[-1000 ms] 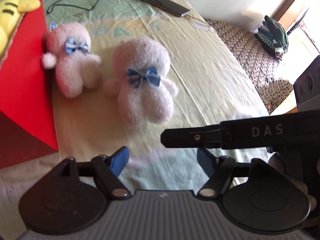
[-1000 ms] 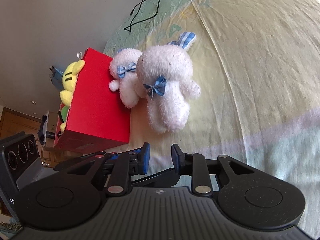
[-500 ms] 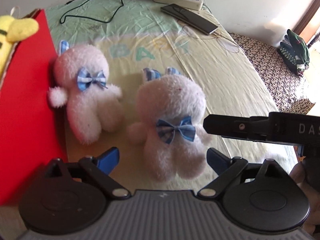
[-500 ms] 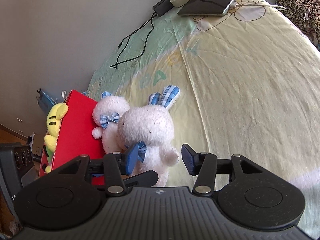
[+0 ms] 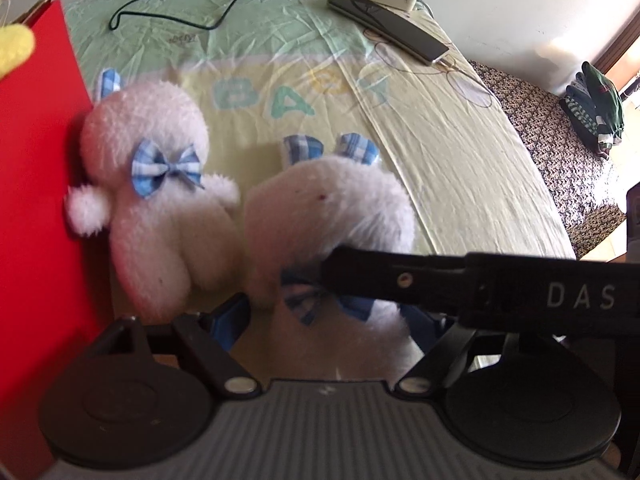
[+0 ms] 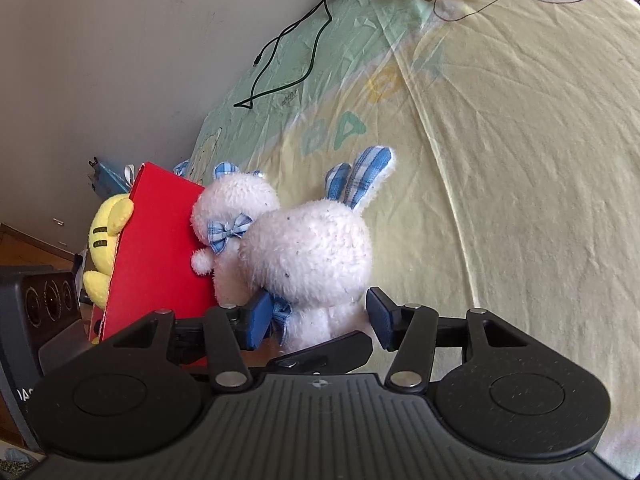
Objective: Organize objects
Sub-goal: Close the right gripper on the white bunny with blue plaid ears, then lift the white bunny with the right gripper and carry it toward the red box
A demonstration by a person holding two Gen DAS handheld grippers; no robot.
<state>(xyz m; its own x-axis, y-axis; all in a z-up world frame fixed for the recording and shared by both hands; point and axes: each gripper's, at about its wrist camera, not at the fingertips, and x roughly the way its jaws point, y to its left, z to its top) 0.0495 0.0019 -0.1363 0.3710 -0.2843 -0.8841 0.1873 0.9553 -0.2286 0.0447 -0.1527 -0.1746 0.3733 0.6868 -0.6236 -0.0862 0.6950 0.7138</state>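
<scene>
Plush gives easily: the near fluffy white rabbit toy with blue checked ears [image 6: 308, 256] lies on the yellow bedsheet [image 6: 520, 140], between my spread right tongs [image 6: 316, 316]. My left tongs [image 5: 332, 320] straddle it too, spread. I'd squeeze the waist.

Two white plush bunnies [image 5: 328, 220] [image 5: 156, 200], blue bows, lying beside red box [image 5: 36, 200].
</scene>
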